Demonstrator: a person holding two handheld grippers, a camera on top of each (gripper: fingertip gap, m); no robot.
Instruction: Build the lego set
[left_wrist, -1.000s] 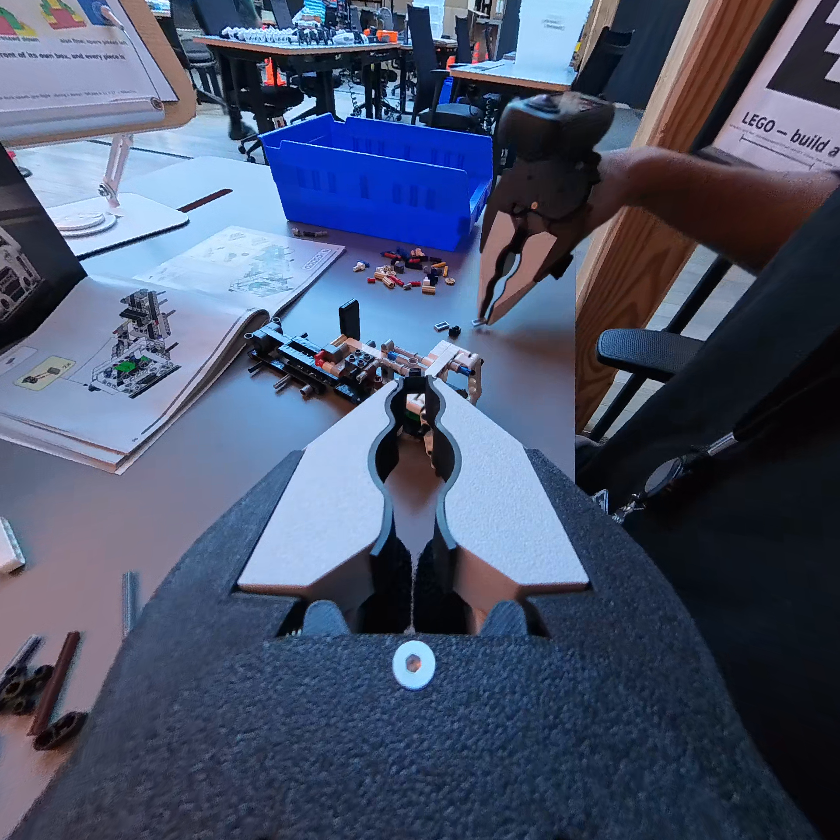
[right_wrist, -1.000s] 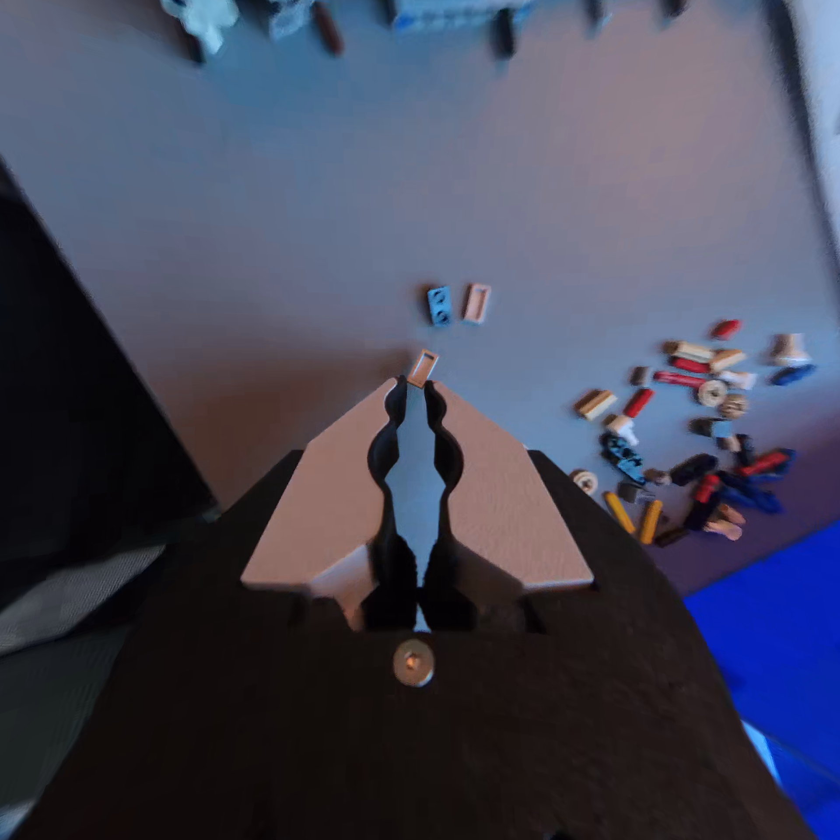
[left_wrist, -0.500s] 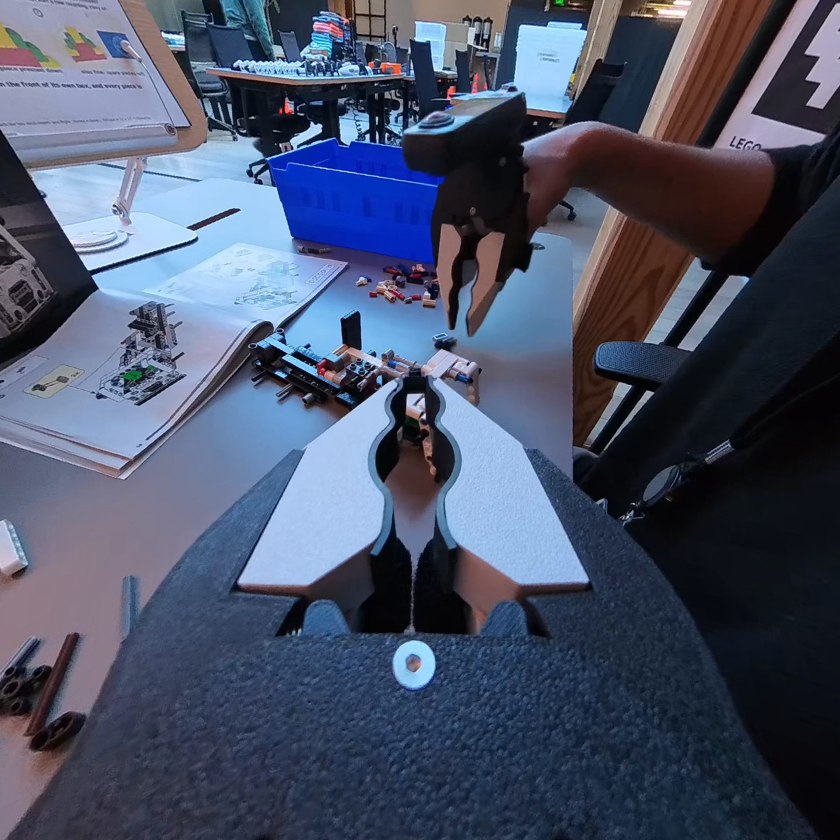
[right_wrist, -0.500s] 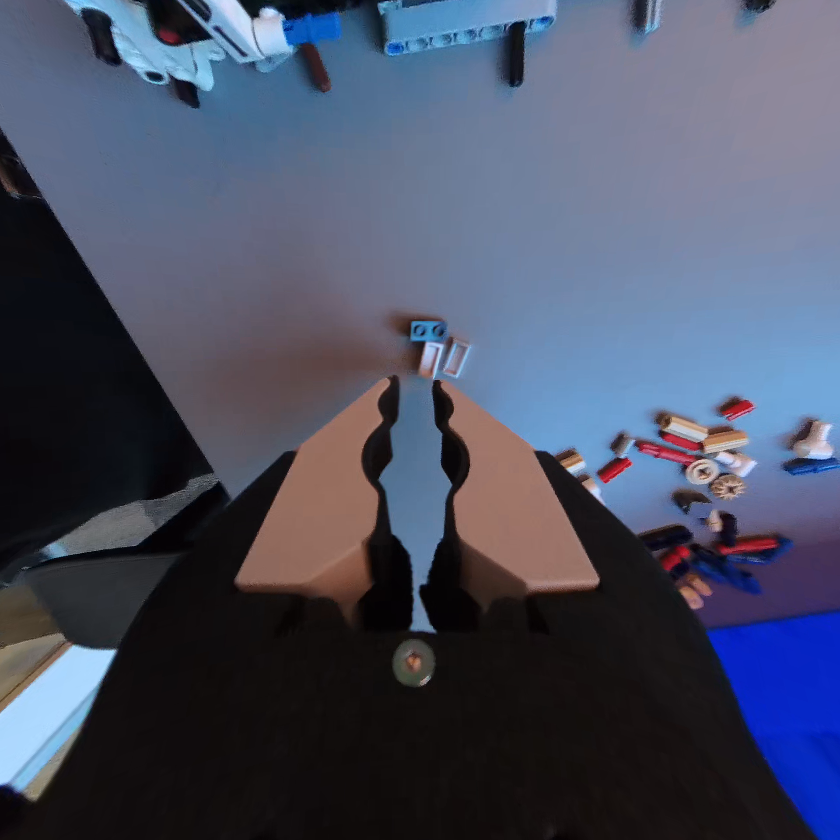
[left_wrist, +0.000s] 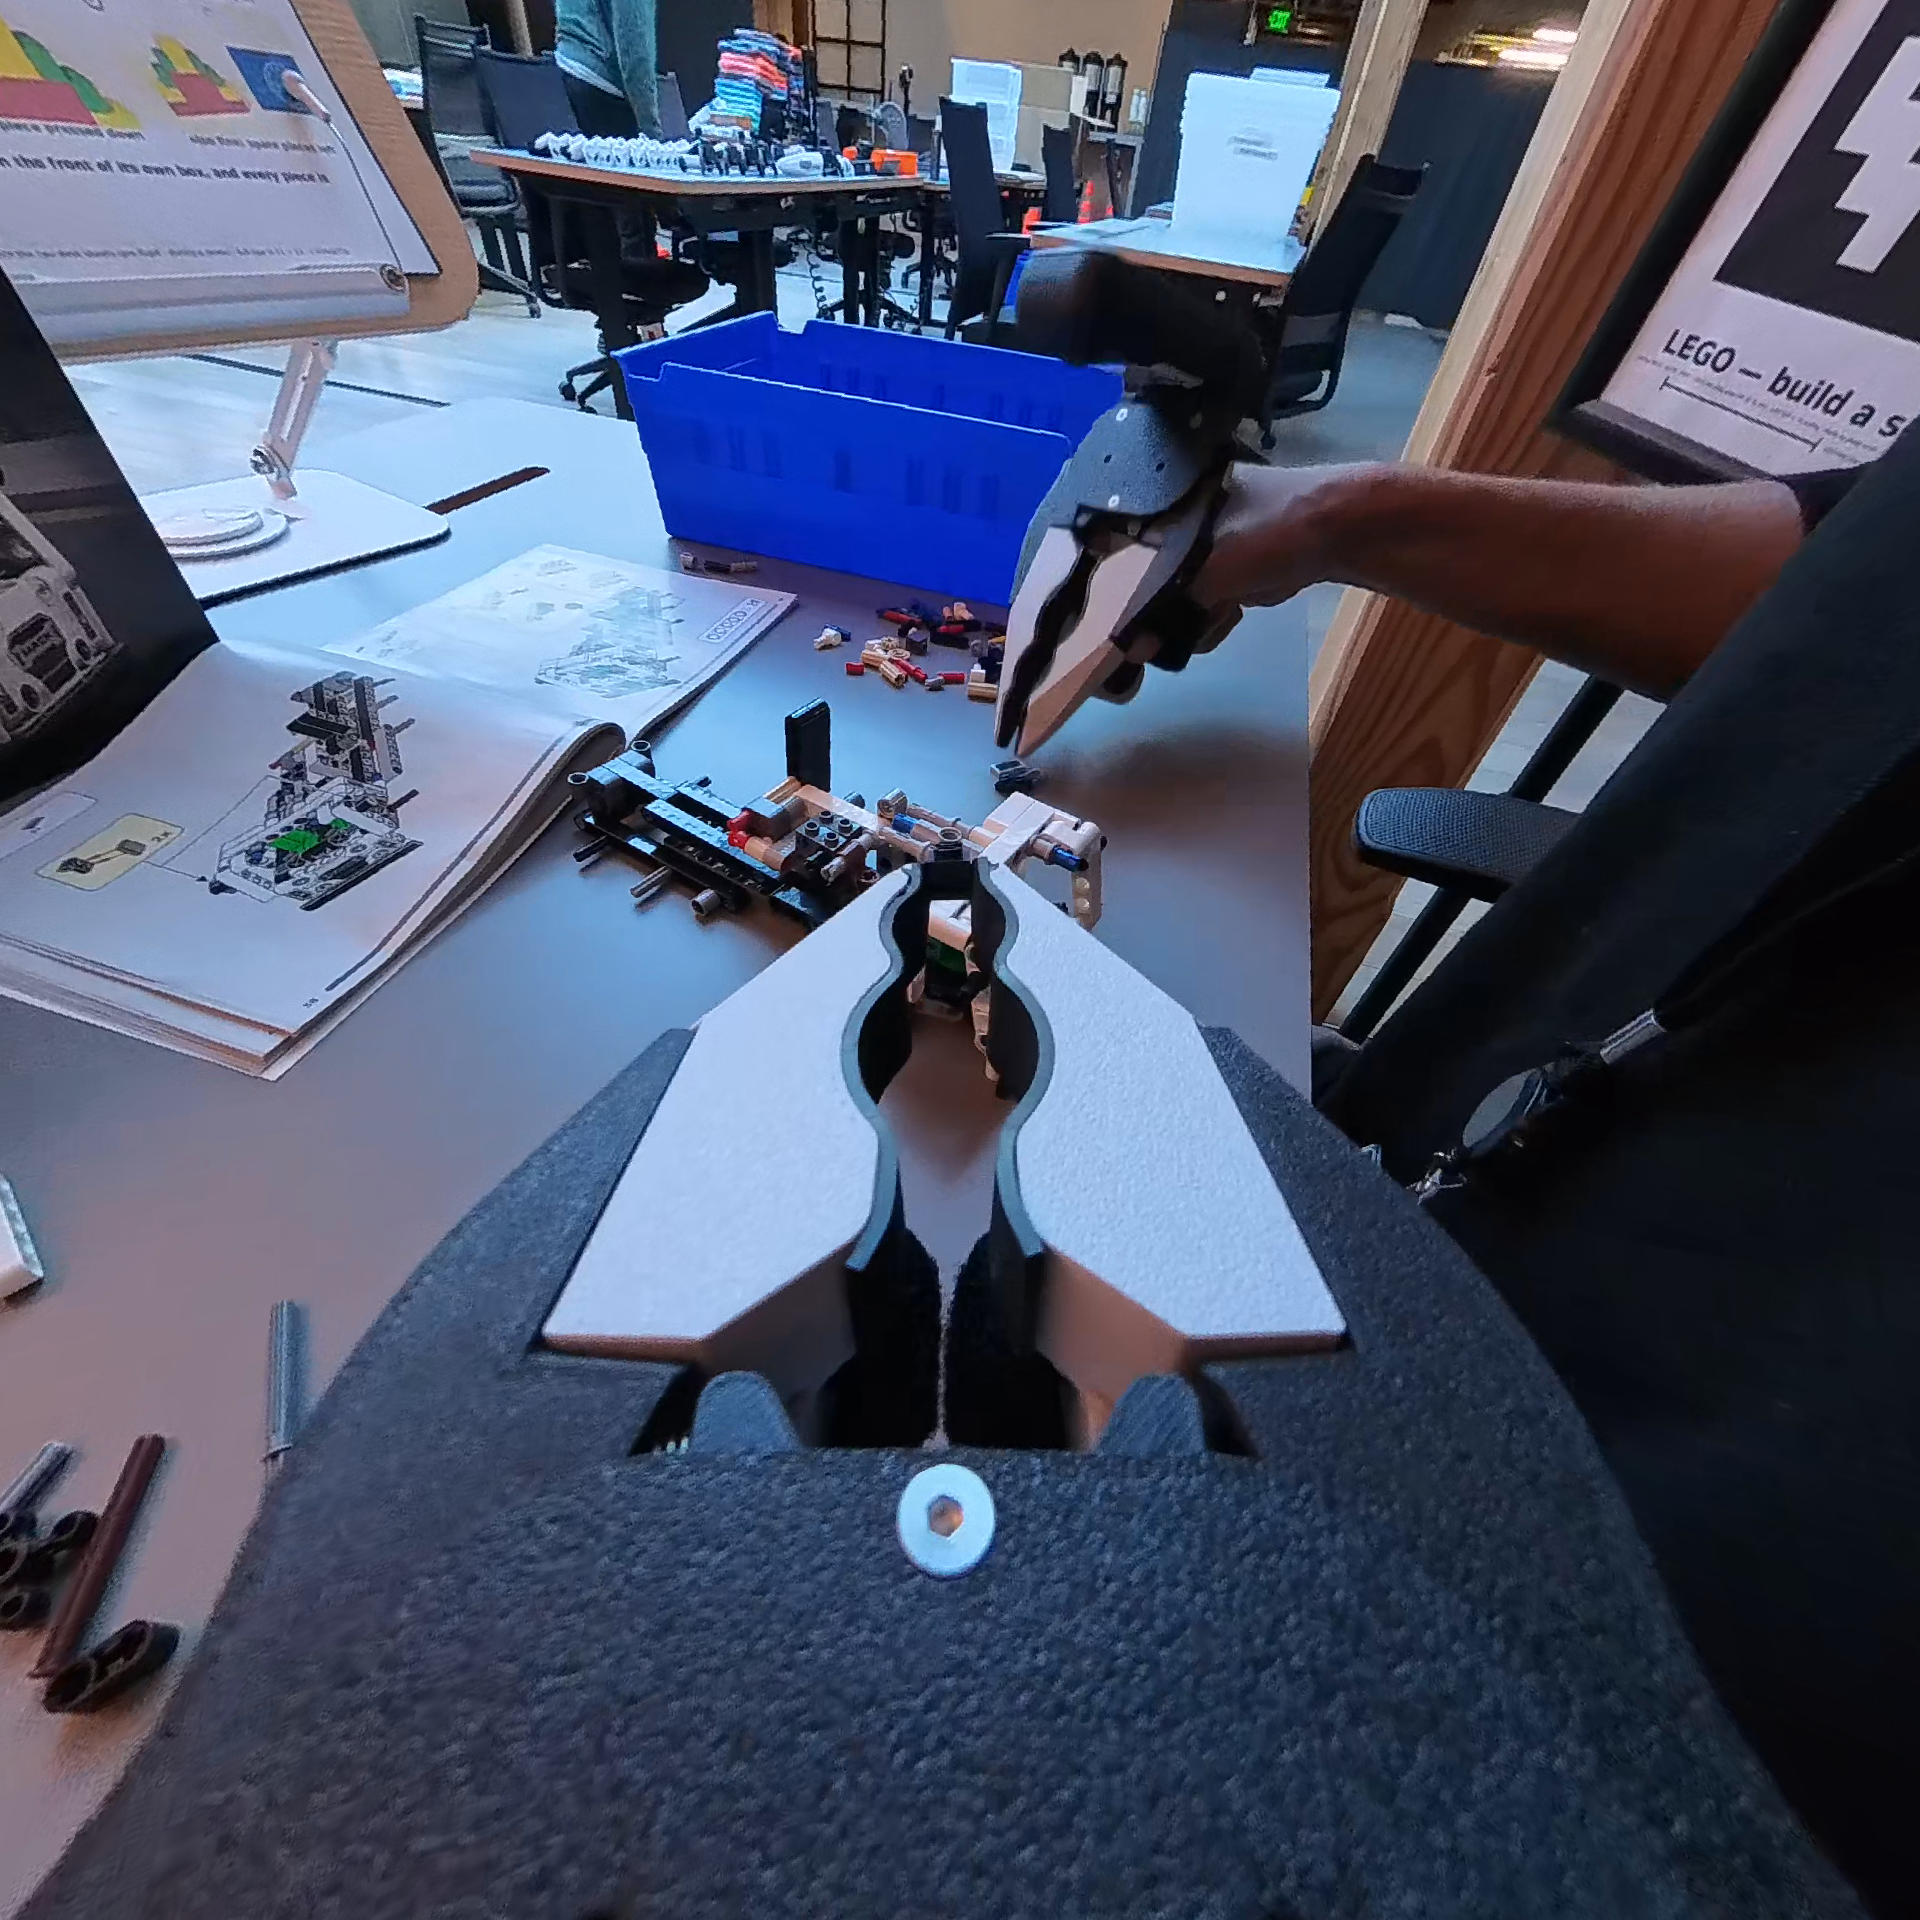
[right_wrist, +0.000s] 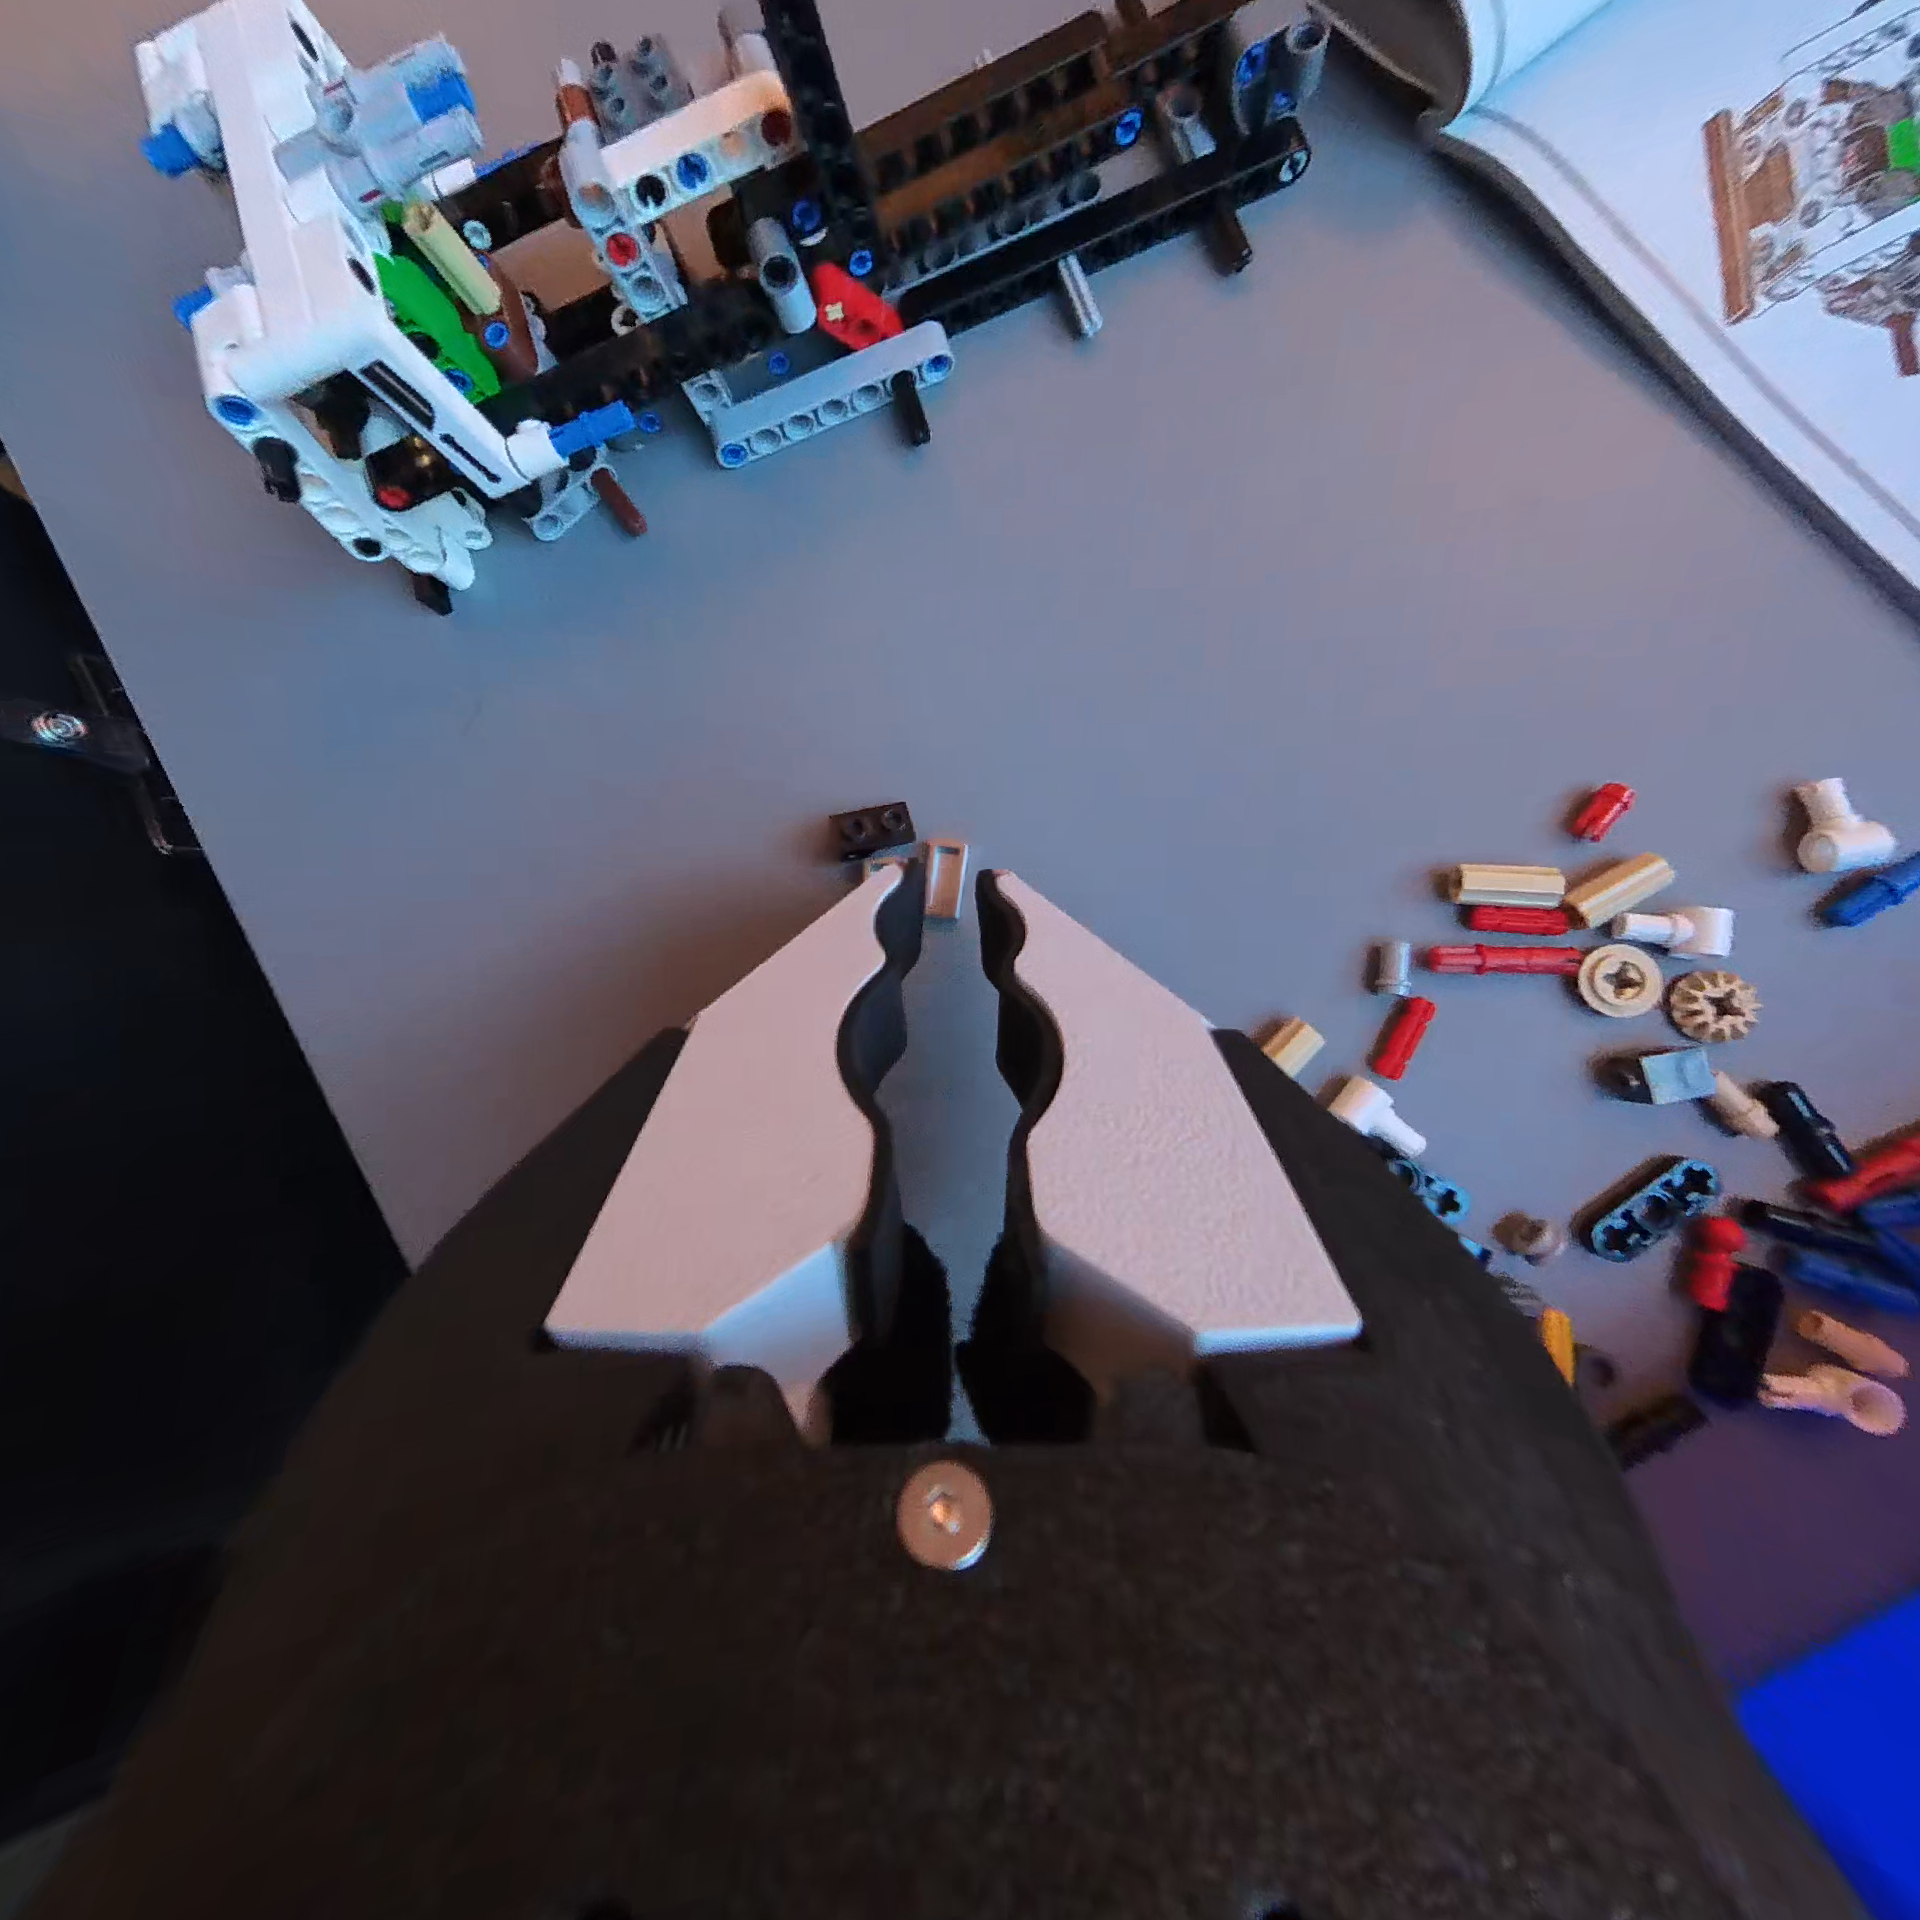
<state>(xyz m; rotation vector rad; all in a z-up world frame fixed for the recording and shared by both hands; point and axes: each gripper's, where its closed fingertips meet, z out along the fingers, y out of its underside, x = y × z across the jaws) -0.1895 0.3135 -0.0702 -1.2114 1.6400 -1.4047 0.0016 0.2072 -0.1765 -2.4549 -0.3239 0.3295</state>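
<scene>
The partly built lego model (left_wrist: 790, 831), black beams with a white frame at its right end, lies mid-table and shows in the right wrist view (right_wrist: 520, 260). My left gripper (left_wrist: 948, 878) is nearly shut, with its tips on a dark part of the model's near side. My right gripper (right_wrist: 951, 881) is down at the table and narrowly open. Its tips straddle a small light grey tile (right_wrist: 943, 896). A second tile is half hidden by the left finger, and a black two-stud plate (right_wrist: 873, 826) lies just beyond. The right gripper also shows in the left wrist view (left_wrist: 1013, 740).
A pile of small loose pieces (right_wrist: 1610, 987) lies right of the right gripper, in front of the blue bin (left_wrist: 852, 468). The open instruction booklet (left_wrist: 312, 779) lies left of the model. Dark pins and connectors (left_wrist: 83, 1558) lie at the near left. The table's right edge (left_wrist: 1304, 831) is close.
My right gripper rose from the small pieces, swung over, then came back down with its tips around a tile. The left gripper has stayed at the model.
</scene>
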